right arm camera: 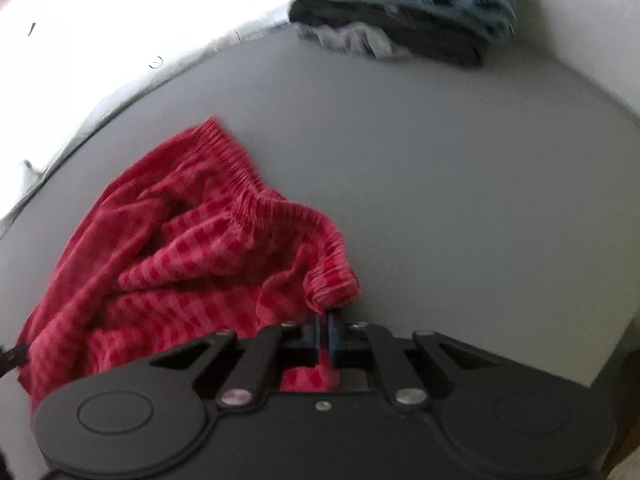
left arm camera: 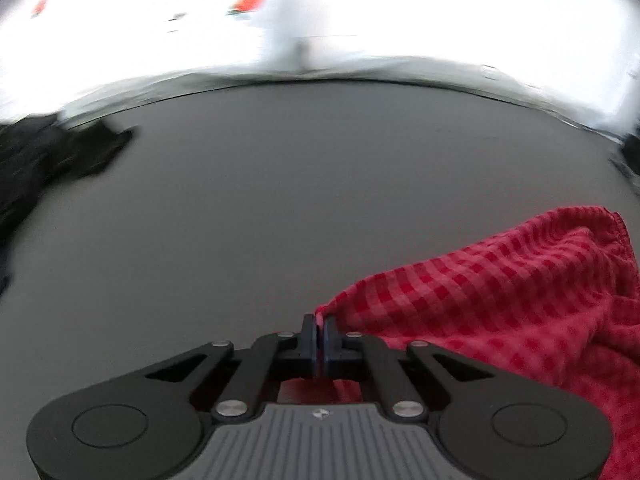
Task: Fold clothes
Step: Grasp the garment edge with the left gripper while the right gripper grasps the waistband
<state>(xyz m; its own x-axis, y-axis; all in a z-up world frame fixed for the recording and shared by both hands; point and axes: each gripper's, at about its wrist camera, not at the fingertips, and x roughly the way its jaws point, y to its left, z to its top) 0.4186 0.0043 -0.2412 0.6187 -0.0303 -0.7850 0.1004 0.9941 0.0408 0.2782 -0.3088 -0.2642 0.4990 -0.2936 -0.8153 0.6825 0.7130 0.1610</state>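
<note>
1. Your left gripper (left arm camera: 319,322) is clenched on a corner of the red checked shorts (left arm camera: 500,300); your right gripper (right arm camera: 325,316) pinches the waistband end.
2. The shorts sag rumpled between your two grips, over the near part of the grey table (right arm camera: 440,160).
3. Keep both pinches firm and draw the cloth taut and level.
4. Stay clear of the folded pile (right arm camera: 400,12), far right.

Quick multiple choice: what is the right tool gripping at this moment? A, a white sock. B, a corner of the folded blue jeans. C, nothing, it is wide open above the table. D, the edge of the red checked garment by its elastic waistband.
D: in the right wrist view the right tool is shut on the red checked garment near its gathered waistband, while the folded stack lies apart at the far side of the table.
</note>
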